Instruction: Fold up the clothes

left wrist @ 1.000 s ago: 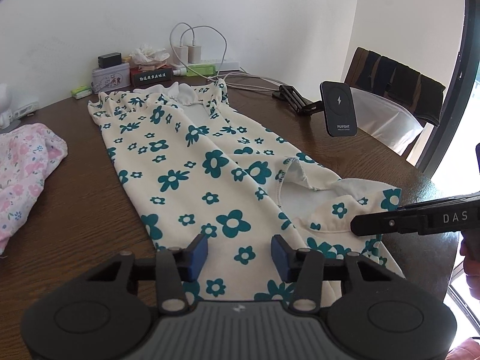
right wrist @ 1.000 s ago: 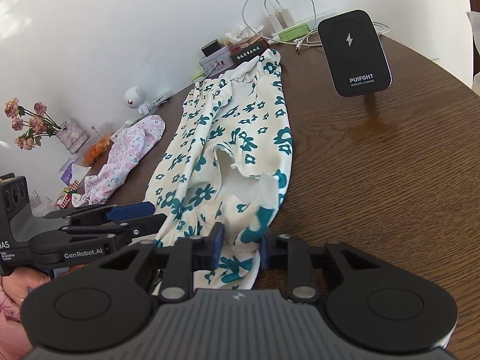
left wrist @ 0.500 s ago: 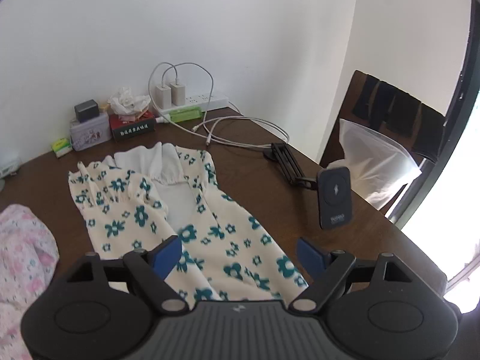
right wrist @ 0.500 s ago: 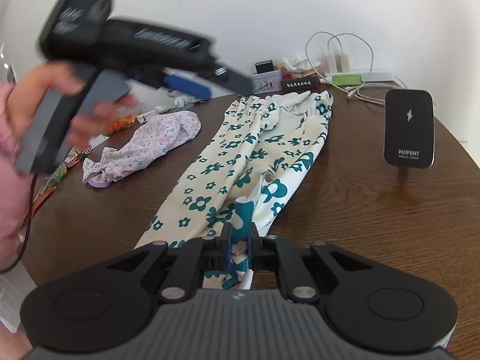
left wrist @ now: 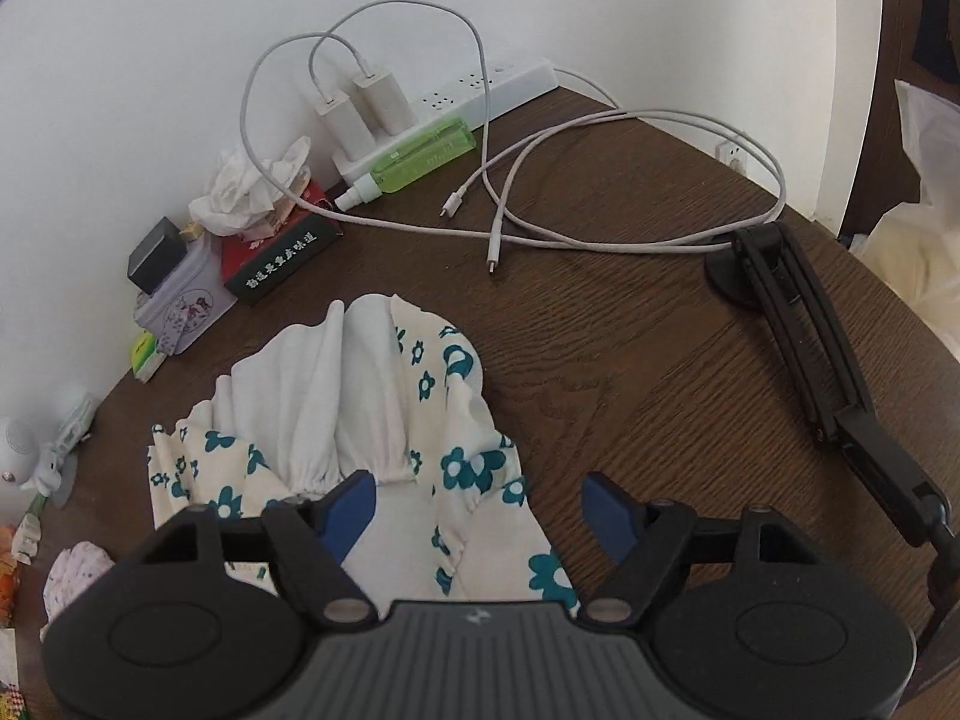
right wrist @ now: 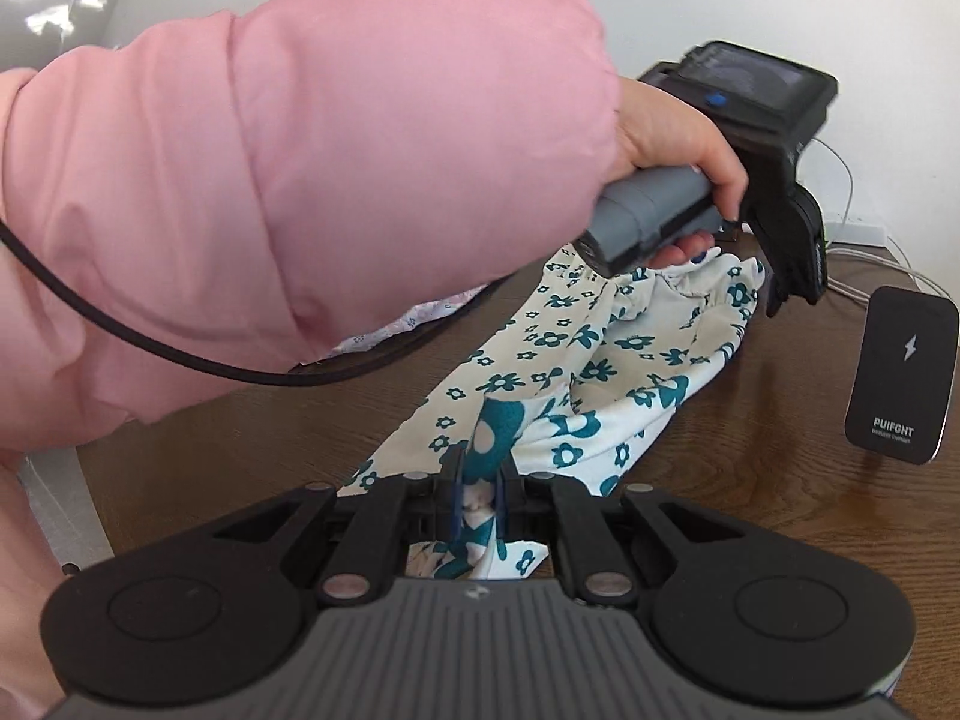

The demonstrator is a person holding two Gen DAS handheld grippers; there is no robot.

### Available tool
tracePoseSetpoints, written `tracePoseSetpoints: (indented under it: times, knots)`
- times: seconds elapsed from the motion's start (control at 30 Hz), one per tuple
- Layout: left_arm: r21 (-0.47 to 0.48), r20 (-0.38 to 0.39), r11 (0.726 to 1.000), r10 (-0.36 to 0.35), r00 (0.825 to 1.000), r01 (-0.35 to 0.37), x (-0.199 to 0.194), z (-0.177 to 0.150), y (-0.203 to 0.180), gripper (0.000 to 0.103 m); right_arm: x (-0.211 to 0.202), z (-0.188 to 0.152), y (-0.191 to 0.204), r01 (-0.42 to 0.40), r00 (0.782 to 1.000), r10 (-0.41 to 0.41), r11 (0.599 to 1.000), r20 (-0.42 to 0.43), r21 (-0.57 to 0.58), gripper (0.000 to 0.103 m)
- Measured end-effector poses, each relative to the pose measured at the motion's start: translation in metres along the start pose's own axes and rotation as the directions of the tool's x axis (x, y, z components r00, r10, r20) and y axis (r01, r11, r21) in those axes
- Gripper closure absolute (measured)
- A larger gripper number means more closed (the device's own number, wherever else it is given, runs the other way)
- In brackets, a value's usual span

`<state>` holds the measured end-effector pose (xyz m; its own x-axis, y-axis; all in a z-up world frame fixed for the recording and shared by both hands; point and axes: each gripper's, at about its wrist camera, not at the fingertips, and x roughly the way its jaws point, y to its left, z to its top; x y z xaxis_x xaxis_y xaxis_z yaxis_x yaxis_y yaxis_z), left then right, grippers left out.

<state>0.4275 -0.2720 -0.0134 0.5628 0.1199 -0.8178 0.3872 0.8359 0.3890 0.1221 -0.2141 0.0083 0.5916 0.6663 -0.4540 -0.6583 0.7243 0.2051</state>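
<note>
Left tool (left wrist: 480, 507) advanced over dress (left wrist: 360, 408) collar, open.

Spread fingers (left wrist: 354, 504) above floral garment (left wrist: 360, 408)

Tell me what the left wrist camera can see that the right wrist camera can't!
Only the left wrist view shows the power strip with its chargers, the green spray bottle, the tissue box and the open left tool above the waistband.

Only the right wrist view shows the pink sleeve, the wireless charger and the right tool shut on the cloth's near end.

Both show the flowered garment on the brown table.
</note>
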Motion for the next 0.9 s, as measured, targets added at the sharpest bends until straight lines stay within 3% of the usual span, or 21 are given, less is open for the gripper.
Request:
tracePoseSetpoints:
  times: [0.1, 0.17, 0.2, 0.27, 0.33, 0.47, 0.57, 0.67, 0.9]
  knots:
    - [0.014, -0.018, 0.998, 0.054, 0.998, -0.054, 0.013, 0.009, -0.007, 0.031, 0.001, -0.001, 0.001, -0.016, 1.0, 0.016, 0.999, 0.009, -0.03, 0.095]
    - [0.008, -0.036, 0.997, 0.077, 0.996, -0.076, 0.021, 0.013, -0.008, 0.042, 0.0, -0.001, 0.001, -0.023, 1.0, 0.023, 0.999, 0.015, -0.044, 0.095]
    - [-0.004, -0.045, 0.997, 0.081, 0.996, -0.081, 0.024, 0.013, -0.007, 0.054, 0.0, -0.002, 0.002, -0.026, 0.999, 0.027, 0.998, 0.018, -0.051, 0.095]
    - [-0.043, -0.046, 0.998, 0.051, 0.998, -0.053, 0.026, 0.015, -0.003, 0.065, -0.001, -0.003, 0.002, -0.032, 0.999, 0.033, 0.998, 0.021, -0.062, 0.095]
    - [-0.08, -0.045, 0.997, 0.007, 0.999, -0.01, 0.026, 0.015, 0.002, 0.085, -0.001, -0.004, 0.003, -0.035, 0.999, 0.037, 0.997, 0.02, -0.069, 0.095]
    - [-0.159, 0.003, 0.983, -0.088, 0.996, 0.087, 0.021, 0.013, 0.021, 0.094, 0.001, -0.007, 0.005, -0.035, 0.999, 0.036, 0.996, 0.016, -0.078, 0.095]
    - [-0.286, 0.039, 0.936, -0.204, 0.978, 0.207, 0.017, 0.01, 0.052, 0.097, 0.002, -0.009, 0.008, -0.026, 1.0, 0.027, 0.997, 0.011, -0.075, 0.095]
    - [-0.354, 0.096, 0.898, -0.243, 0.965, 0.262, 0.008, 0.004, 0.085, 0.098, 0.002, -0.009, 0.01, -0.011, 1.0, 0.012, 0.997, 0.012, -0.074, 0.095]
    - [-0.454, 0.284, 0.769, -0.353, 0.891, 0.45, -0.013, -0.025, 0.165, 0.098, 0.009, -0.005, 0.019, 0.103, 0.994, -0.104, 0.991, -0.011, -0.087, 0.095]
